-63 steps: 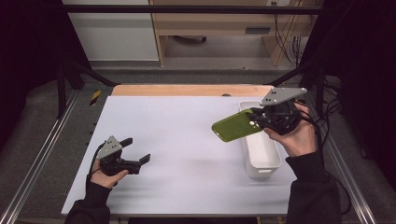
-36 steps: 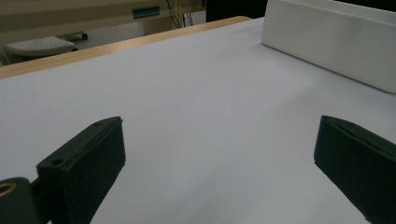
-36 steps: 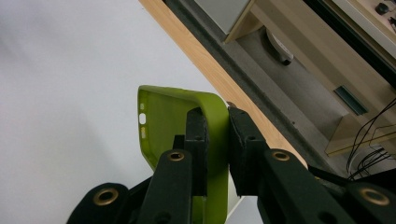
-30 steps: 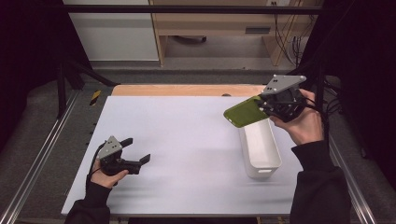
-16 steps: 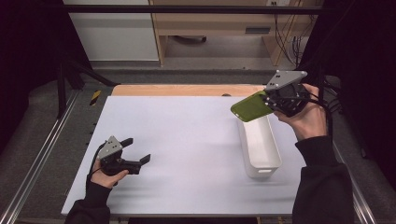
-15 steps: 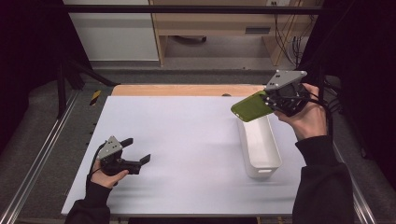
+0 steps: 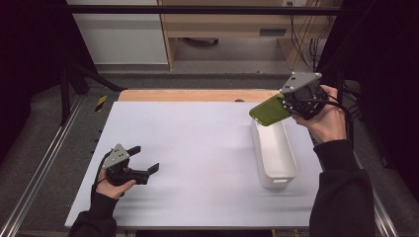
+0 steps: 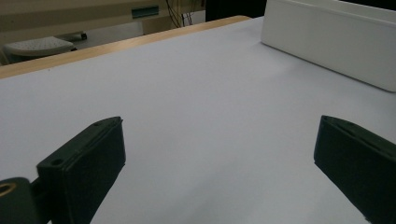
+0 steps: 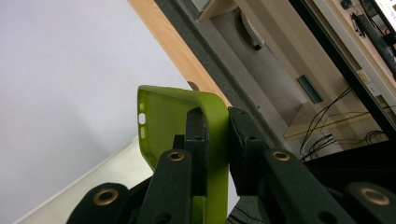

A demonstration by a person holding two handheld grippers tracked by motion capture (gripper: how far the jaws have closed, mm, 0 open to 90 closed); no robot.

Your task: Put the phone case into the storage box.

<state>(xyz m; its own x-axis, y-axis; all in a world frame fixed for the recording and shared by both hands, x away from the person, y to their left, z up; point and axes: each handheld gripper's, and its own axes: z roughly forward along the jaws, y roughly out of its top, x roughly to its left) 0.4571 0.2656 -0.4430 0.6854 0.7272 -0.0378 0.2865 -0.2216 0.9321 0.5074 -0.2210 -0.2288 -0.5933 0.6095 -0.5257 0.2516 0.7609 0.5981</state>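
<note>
Carried up and back since the earlier frames, the olive-green soft plastic phone case (image 7: pixel 270 109) now hangs over the far end of the long white plastic bin (image 7: pixel 274 153); its long axis slants down-left from the right gripper (image 7: pixel 290 102), clamped on one edge; the left gripper (image 7: pixel 146 161) rests agape on the white table (image 7: pixel 197 148).

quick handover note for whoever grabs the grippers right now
Right gripper: shut on the green phone case, held in the air over the far end of the white bin.
Left gripper: open, nothing between its jaws, low over the near left of the table.
Done: case picked up and at the bin.
Left: probably lower the case into the bin and let go.
</note>
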